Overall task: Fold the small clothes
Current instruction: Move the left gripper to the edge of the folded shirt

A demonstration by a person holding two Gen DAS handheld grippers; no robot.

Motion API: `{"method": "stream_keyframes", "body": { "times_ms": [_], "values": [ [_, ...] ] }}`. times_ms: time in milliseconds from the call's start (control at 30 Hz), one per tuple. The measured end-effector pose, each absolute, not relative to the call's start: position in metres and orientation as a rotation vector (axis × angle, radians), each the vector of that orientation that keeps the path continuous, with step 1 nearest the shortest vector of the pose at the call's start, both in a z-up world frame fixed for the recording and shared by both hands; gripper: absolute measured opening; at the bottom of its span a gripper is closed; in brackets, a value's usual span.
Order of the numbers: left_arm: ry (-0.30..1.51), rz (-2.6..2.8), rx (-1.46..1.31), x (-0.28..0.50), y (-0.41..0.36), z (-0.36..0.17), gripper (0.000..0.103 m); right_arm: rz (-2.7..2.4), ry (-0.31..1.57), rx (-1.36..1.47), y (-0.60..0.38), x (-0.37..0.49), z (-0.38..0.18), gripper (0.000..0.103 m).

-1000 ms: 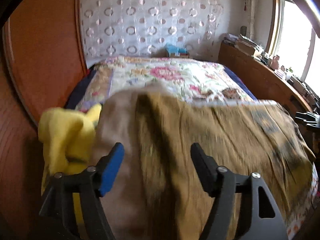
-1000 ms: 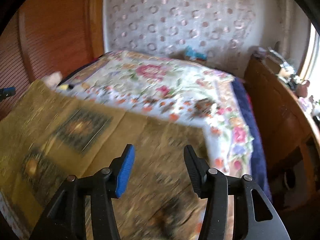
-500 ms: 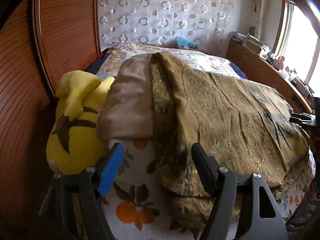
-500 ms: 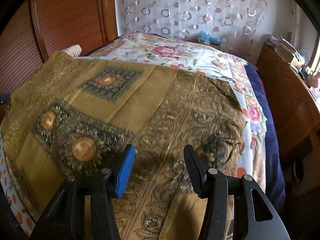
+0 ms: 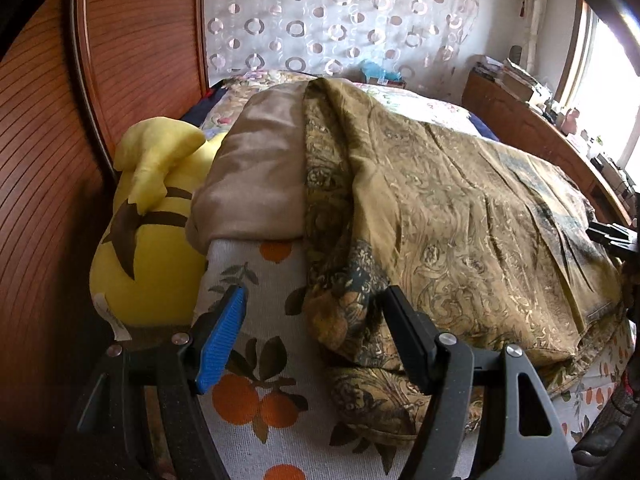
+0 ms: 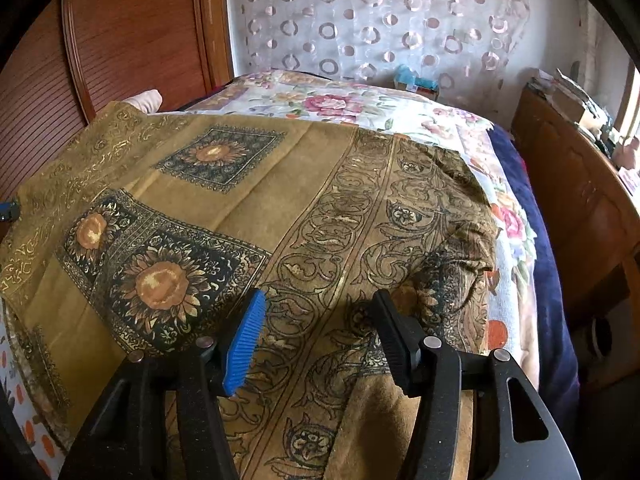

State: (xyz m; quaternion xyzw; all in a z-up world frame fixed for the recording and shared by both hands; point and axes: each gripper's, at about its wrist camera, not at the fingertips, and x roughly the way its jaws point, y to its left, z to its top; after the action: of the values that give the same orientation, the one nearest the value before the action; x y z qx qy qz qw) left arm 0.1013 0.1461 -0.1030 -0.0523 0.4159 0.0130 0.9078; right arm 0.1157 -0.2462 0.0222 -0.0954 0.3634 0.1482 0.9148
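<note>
Left wrist view: patterned cloth laid out on bed, both sets of fingers released

Left wrist camera looked down over the near end of the bed (image 5: pixel 256 432), covered by an orange-fruit print sheet. The mustard-gold patterned cloth (image 5: pixel 460 216) lay spread across it, its near left edge bunched and rolled under, a plain tan lining (image 5: pixel 256 172) turned up beside it. Judged: the cloth had been set flat on the bed so its edges could be picked up and brought over for a fold; the bunched edge would likely need straightening first.

A yellow plush toy (image 5: pixel 148 240) sat wedged between the bed and the wooden panel (image 5: pixel 44 184), just beside the lining, clear of the working area.

Left fingers (image 5: pixel 316 334) stood apart, well open, hovering over the sheet and the bunched cloth edge; nothing was pinched between them.

Right wrist camera showed the same cloth (image 6: pixel 248 208) from its other end, sunflower squares and scroll border facing up, a floral quilt (image 6: pixel 332 104) beyond it. Right fingers (image 6: pixel 320 336) had just been opening a little further. They hung over the scroll border, cloth beneath them but no fold gripped. Whether the tips brushed the fabric could not be told.
</note>
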Motion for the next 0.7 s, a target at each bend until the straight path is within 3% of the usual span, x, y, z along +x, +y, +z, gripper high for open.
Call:
{"method": "stream_keyframes", "body": {
  "times_ms": [200,400,633,700],
  "values": [
    [0.892,0.027,-0.09,0.102,0.142,-0.112,0.072,0.315,0.751,-0.203,-0.236,0.132,0.013,0.065],
    [0.883,0.037,-0.056,0.1,0.138,-0.115,0.072,0.3,0.774,-0.21,-0.232,0.138,0.009,0.086],
    [0.88,0.04,-0.048,0.098,0.135,-0.115,0.073,0.309,0.773,-0.21,-0.231,0.142,0.006,0.088],
    [0.873,0.026,-0.069,0.098,0.136,-0.113,0.066,0.309,0.773,-0.21,-0.231,0.143,0.005,0.088]
  ]
}}
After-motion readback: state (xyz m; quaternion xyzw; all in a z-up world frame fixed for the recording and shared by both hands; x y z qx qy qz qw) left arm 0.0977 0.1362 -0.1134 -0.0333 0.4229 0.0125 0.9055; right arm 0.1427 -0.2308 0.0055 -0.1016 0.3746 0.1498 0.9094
